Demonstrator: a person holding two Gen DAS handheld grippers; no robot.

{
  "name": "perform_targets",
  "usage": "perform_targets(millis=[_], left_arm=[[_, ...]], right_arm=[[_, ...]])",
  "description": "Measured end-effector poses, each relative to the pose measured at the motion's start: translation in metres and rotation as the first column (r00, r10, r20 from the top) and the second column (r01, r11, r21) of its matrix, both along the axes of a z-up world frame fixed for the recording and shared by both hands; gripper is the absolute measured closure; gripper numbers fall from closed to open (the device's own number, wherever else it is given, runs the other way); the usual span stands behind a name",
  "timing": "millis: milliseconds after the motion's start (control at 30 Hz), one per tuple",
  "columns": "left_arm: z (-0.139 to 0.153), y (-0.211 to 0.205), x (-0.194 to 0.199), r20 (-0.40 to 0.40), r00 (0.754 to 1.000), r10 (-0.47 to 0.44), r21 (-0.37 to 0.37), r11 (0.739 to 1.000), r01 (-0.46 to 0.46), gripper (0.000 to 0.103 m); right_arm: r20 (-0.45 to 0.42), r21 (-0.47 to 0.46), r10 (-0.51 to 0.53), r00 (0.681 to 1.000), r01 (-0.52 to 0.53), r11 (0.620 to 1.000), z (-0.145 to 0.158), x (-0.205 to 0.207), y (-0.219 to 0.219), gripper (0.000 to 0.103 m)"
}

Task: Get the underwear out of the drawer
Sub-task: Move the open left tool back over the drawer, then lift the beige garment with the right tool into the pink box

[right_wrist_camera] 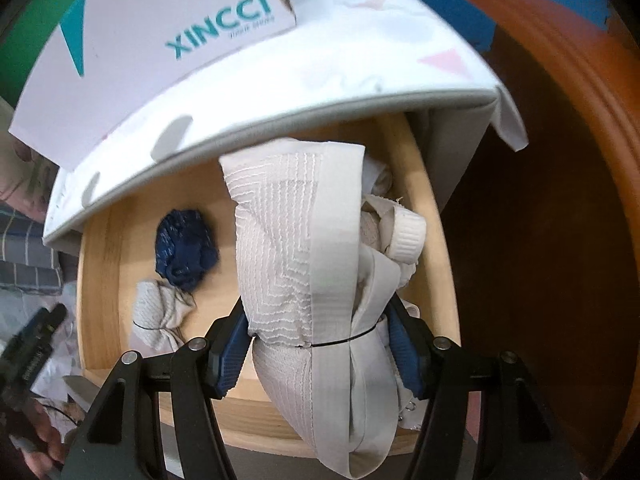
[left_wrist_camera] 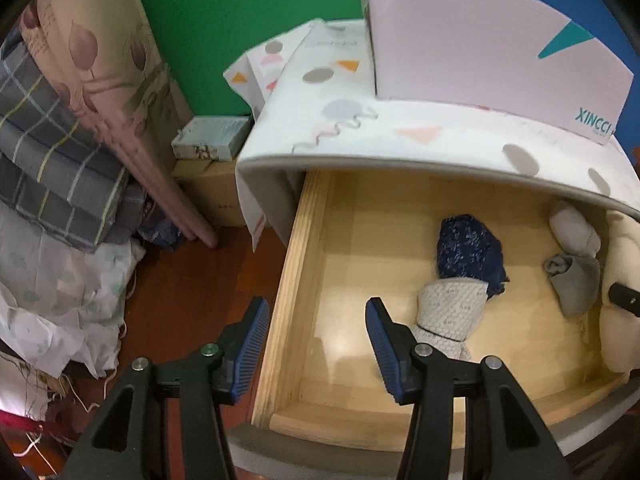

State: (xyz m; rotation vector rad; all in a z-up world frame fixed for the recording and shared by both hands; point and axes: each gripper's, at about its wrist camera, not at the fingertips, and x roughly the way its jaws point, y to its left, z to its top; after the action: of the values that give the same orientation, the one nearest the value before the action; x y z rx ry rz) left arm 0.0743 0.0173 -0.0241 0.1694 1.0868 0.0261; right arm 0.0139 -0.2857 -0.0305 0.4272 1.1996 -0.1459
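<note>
Right gripper [right_wrist_camera: 320, 344] clamps underwear bundle [right_wrist_camera: 304, 256], long axis along fingers.

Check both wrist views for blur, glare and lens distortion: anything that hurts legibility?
Left wrist view: heavy fisheye bending of the white patterned cabinet top, soft glare on the pale wooden drawer floor, mild blur overall. Right wrist view: the white ribbed underwear bundle fills the centre, dark vignetted corners, slight motion softness.

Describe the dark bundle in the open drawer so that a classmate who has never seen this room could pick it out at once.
Start at the open wooden drawer under the patterned white top. On its floor, left of the middle, lies the navy bundle, speckled with pale flecks and touching a white dotted bundle. It is the only dark item; its neighbours are white, cream or grey.
</note>
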Motion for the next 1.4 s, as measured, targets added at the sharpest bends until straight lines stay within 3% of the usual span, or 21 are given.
perform_targets(millis=[200,533,933,1167,1400], left_arm=[[-0.001,0.000,-0.002,0.014,1.000,-0.008,-0.038,0.999,0.008,0.051],[-0.001,-0.003,-0.004,0.031,0.999,-0.015,0.004,1.000,0.015,0.051],[0.001,-0.001,-0.005,0.041,0.999,-0.014,-0.014,1.000,0.015,0.051],[0.003,0.004,-0.004,0.046,0.999,0.004,-0.046,0.999,-0.002,0.051],[0.005,0.007,-0.005,0.057,0.998,0.009,-0.065,0.998,-0.006,0.051]], right_arm=[[0.062,-0.009,-0.002,0.998,0.002,1.000,0.015,-0.002,-0.004,0.044],[0.082,-0.029,0.051,0.995,-0.049,0.998,0.038,-0.011,0.006,0.045],[0.127,-0.024,0.122,0.984,-0.120,0.992,0.084,-0.028,0.020,0.045],[0.207,-0.060,0.149,0.967,-0.140,0.988,0.137,-0.022,0.025,0.045],[0.307,-0.139,0.161,0.938,-0.123,0.983,0.208,0.015,0.023,0.045]])
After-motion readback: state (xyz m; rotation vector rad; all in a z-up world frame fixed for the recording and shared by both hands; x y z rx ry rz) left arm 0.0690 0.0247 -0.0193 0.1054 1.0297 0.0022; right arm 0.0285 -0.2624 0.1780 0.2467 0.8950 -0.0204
